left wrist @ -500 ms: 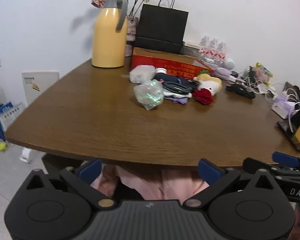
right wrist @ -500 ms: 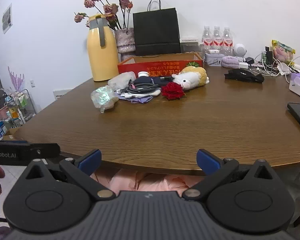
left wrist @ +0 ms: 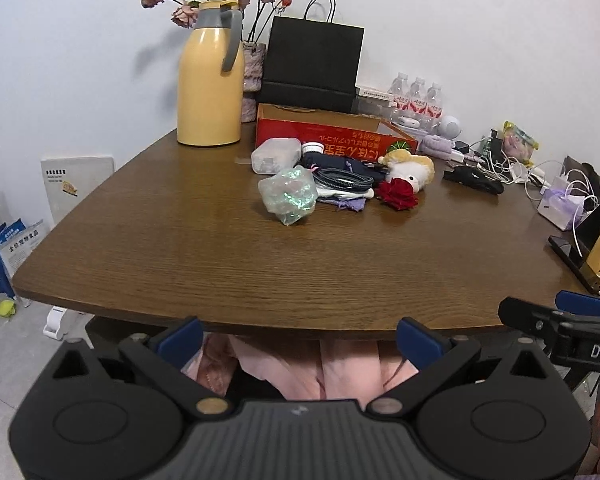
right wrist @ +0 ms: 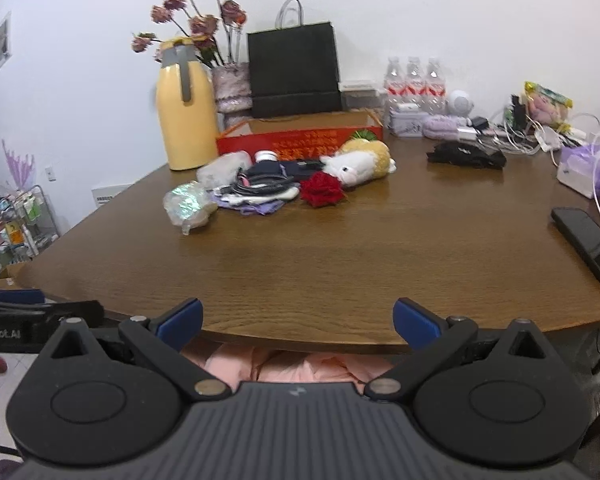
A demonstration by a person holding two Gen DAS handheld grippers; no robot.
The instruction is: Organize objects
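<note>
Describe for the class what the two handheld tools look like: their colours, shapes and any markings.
Both look alike. The left tool has a black ribbed body, two round black housings, black linkage arms with metal pivot pins, and blue pads on its fingertips. The right tool matches it. White lettering shows on each tool's side, only partly readable. Pink clothing shows below the table edge.

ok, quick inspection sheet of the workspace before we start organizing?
Surface: wooden table, near half bare.
Job's things: iridescent bag, red rose, plush toy, coiled cable piled before red box.
Clutter: yellow thermos, black paper bag, water bottles, phone.
Grippers: left gripper and right gripper open, empty, off the table's near edge.
Cables: white chargers tangled far right.
Surroundings: white wall, floor shelf.
</note>
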